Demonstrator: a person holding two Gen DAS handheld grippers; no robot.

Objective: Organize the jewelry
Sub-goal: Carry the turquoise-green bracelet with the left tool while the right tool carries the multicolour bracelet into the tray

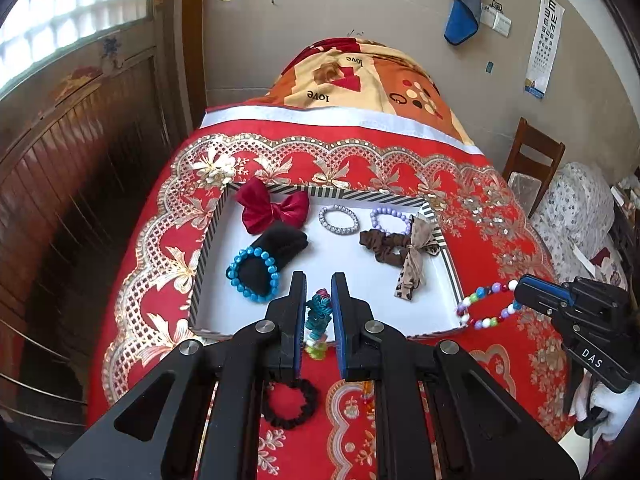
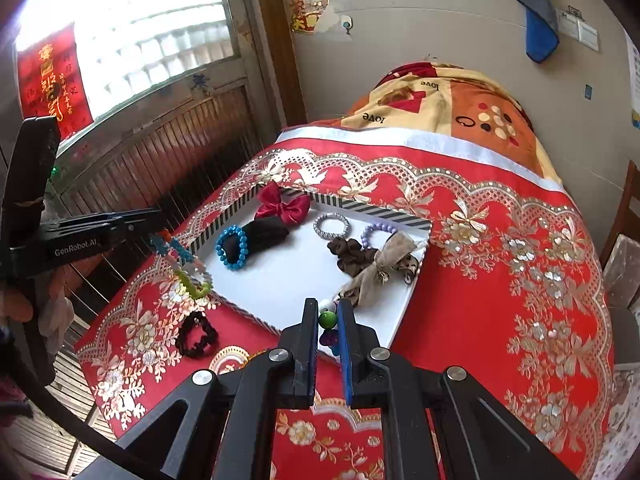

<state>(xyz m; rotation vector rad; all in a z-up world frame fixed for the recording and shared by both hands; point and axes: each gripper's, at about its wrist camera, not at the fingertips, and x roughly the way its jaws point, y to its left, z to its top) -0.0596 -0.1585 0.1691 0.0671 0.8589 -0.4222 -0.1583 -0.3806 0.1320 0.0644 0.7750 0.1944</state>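
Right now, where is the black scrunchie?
The black scrunchie lies on the red tablecloth, outside the striped tray's near edge, below the left gripper.

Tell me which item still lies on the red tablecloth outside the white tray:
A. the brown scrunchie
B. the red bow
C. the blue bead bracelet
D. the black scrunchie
D. The black scrunchie lies on the red tablecloth in front of the white tray; the blue bead bracelet, red bow and brown scrunchie are all inside it.
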